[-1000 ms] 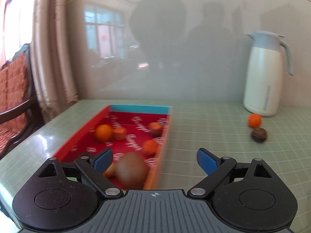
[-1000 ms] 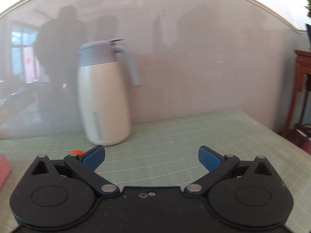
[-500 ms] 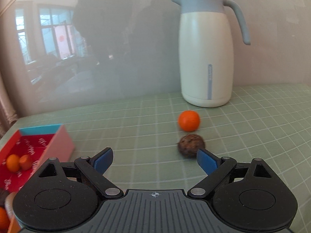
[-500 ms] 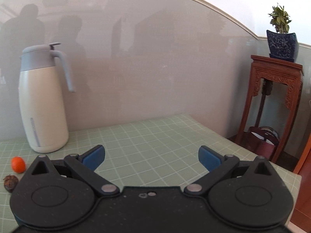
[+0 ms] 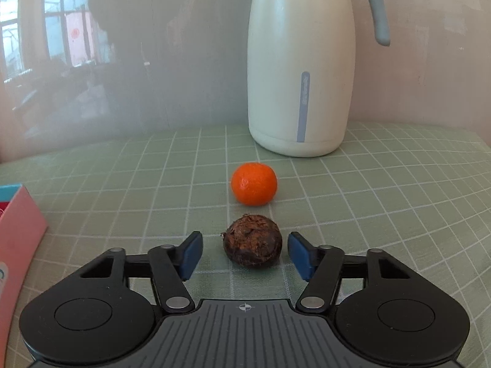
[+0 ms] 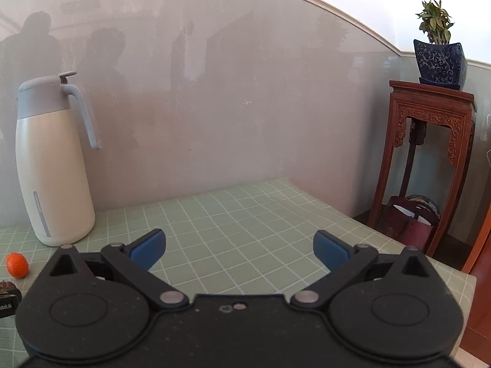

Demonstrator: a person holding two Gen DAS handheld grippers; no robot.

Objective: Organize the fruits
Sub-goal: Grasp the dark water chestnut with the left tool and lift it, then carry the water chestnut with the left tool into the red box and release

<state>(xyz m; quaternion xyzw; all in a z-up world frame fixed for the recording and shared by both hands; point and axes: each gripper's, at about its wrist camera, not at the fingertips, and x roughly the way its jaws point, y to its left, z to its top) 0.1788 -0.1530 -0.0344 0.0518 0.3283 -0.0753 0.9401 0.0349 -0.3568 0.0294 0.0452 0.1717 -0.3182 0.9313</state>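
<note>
A: Where did the dark brown fruit (image 5: 252, 249) lie?

B: On the green surface (image 5: 383, 202), between my left tongs (image 5: 245, 254), nearer its right pad; jaws closing, no contact yet. The mandarin (image 5: 254, 184) sat just beyond. My right tongs (image 6: 240, 250) stood wide, empty, well apart.

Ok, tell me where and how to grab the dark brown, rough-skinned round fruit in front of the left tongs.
Grip the dark brown, rough-skinned round fruit across its widest middle, coming low from the near side. It sits on the green checked tablecloth, clear of the orange mandarin behind. The left tongs already straddle it and are closing, pads not yet touching.
</note>
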